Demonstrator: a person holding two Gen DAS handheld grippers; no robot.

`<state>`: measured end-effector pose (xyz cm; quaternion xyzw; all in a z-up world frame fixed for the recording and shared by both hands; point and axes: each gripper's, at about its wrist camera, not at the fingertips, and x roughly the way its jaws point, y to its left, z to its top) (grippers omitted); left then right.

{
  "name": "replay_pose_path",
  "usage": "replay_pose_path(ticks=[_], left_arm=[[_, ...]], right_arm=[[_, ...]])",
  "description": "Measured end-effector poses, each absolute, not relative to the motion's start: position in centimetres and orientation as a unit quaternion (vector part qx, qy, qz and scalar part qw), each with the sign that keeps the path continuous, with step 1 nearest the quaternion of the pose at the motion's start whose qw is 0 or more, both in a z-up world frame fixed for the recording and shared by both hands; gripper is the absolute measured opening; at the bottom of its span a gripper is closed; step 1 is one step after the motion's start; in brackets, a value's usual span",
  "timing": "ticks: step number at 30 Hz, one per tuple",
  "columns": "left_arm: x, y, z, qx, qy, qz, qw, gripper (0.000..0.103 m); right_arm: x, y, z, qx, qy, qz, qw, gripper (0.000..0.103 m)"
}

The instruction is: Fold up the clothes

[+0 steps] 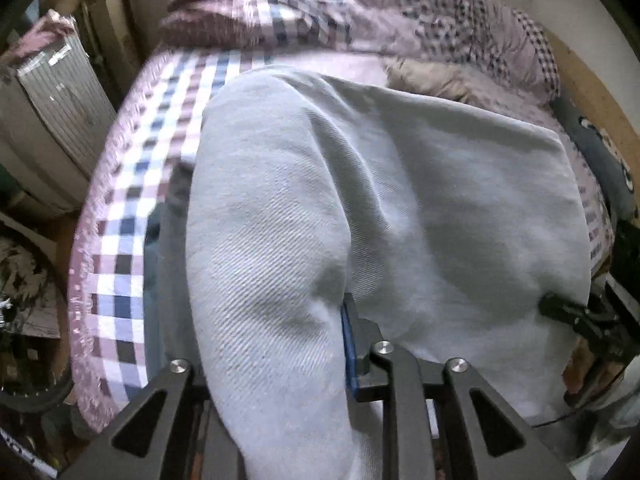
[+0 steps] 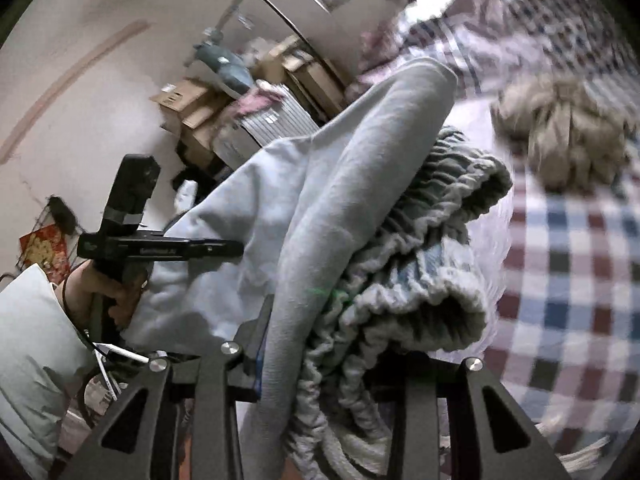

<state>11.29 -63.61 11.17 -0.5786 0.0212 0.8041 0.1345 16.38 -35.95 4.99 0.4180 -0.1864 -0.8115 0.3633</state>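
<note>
A light grey-blue garment [image 1: 400, 200] hangs lifted above the bed, stretched between both grippers. In the left wrist view my left gripper [image 1: 320, 320] is shut on a thick fold of it. The cloth drapes over the fingers, so only one blue-padded finger [image 1: 349, 344] shows. My right gripper [image 1: 560, 308] pinches the garment's right edge. In the right wrist view my right gripper [image 2: 320, 328] is shut on the bunched, ribbed elastic waistband [image 2: 420, 248]. Further left, a hand holds my left gripper [image 2: 224, 248] against the same garment [image 2: 352, 152].
The bed below has a pink, white and blue checked sheet [image 1: 132, 216] and a rumpled checked quilt [image 1: 340, 12] at the far end. A beige crumpled garment [image 2: 560, 132] lies on the sheet. Cardboard boxes [image 2: 188, 108] and a ribbed white appliance [image 1: 60, 100] stand beside the bed.
</note>
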Motion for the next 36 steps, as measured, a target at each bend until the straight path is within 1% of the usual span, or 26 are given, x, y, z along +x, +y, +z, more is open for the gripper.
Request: replay_pose_path(ticks=[1, 2, 3, 4, 5, 8, 9, 12, 15, 18, 21, 26, 31, 34, 36], left_arm=[[11.0, -64.4, 9.6, -0.585, 0.015, 0.8, 0.135, 0.046], [10.8, -65.6, 8.2, -0.592, -0.006, 0.795, 0.133, 0.054], [10.7, -66.7, 7.0, -0.596, -0.028, 0.792, 0.132, 0.066], [10.8, -67.7, 6.6, -0.591, -0.052, 0.793, 0.135, 0.07], [11.0, -68.8, 6.4, -0.588, -0.081, 0.791, 0.148, 0.073], [12.2, -72.2, 6.2, -0.583, -0.139, 0.784, 0.16, 0.076], [12.8, -73.5, 6.3, -0.582, -0.154, 0.784, 0.153, 0.078], [14.7, -76.4, 7.1, -0.574, -0.16, 0.797, 0.096, 0.086], [16.6, -77.5, 8.2, -0.56, -0.148, 0.814, 0.042, 0.086], [18.5, -76.3, 10.4, -0.53, -0.117, 0.84, 0.012, 0.086], [20.5, -74.0, 13.3, -0.487, -0.111, 0.866, 0.003, 0.086], [21.8, -67.2, 18.1, -0.407, -0.117, 0.905, 0.048, 0.086], [22.9, -60.2, 22.7, -0.325, -0.121, 0.933, 0.093, 0.086], [22.2, -53.5, 24.7, -0.292, -0.12, 0.939, 0.137, 0.086], [21.9, -49.5, 25.9, -0.274, -0.125, 0.94, 0.163, 0.089]], right_arm=[[16.0, -36.2, 4.0, 0.429, -0.189, -0.808, 0.356, 0.039], [15.7, -36.2, 3.0, 0.437, -0.193, -0.805, 0.351, 0.039], [15.4, -36.0, 2.0, 0.445, -0.196, -0.802, 0.348, 0.041], [15.2, -35.8, 1.4, 0.447, -0.196, -0.799, 0.351, 0.043], [15.0, -35.5, 0.9, 0.451, -0.193, -0.793, 0.361, 0.045], [14.5, -34.2, 0.1, 0.466, -0.185, -0.779, 0.377, 0.059], [14.3, -33.6, 0.0, 0.47, -0.185, -0.777, 0.375, 0.069], [14.2, -31.7, 0.0, 0.48, -0.187, -0.774, 0.368, 0.071], [14.7, -29.6, 1.0, 0.476, -0.176, -0.784, 0.358, 0.074], [15.5, -27.4, 3.4, 0.452, -0.152, -0.81, 0.343, 0.077], [16.4, -24.5, 5.9, 0.422, -0.13, -0.834, 0.332, 0.084], [18.3, -17.8, 10.6, 0.362, -0.107, -0.865, 0.33, 0.09], [20.7, -10.2, 15.1, 0.292, -0.078, -0.902, 0.307, 0.095], [21.7, -5.1, 17.4, 0.251, -0.065, -0.926, 0.276, 0.097], [21.9, -2.0, 18.6, 0.233, -0.068, -0.935, 0.258, 0.099]])
